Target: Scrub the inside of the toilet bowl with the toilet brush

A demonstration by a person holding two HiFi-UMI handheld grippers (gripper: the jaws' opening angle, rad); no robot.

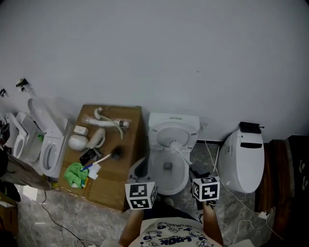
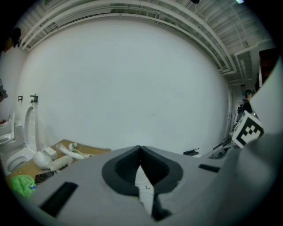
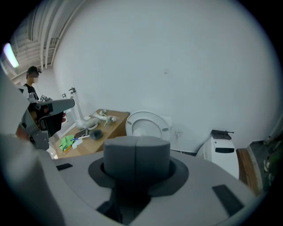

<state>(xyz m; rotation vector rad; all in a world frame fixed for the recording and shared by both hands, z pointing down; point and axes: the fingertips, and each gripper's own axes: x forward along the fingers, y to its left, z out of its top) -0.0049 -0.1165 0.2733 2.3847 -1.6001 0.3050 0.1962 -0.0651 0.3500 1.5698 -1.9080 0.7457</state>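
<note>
Left gripper [image 2: 140, 149]: jaws clenched together, nothing between them. Dark-bristled brush [image 1: 116, 153] lies on cardboard box [image 1: 130, 125]. White toilet brush [image 1: 179, 151] rests inside toilet bowl [image 1: 152, 164], handle toward right rim. Right gripper [image 3: 136, 142]: jaws pressed together, empty.

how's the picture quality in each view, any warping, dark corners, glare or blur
Head view: dim, even, bluish light with darkened corners, toilet bowl reasonably sharp. Left gripper view: heavy fisheye with black rim, ceiling ribs bow, the shut left tool is soft up close. Right gripper view: same warping, a lamp flares at upper left, the right tool is out of focus.
</note>
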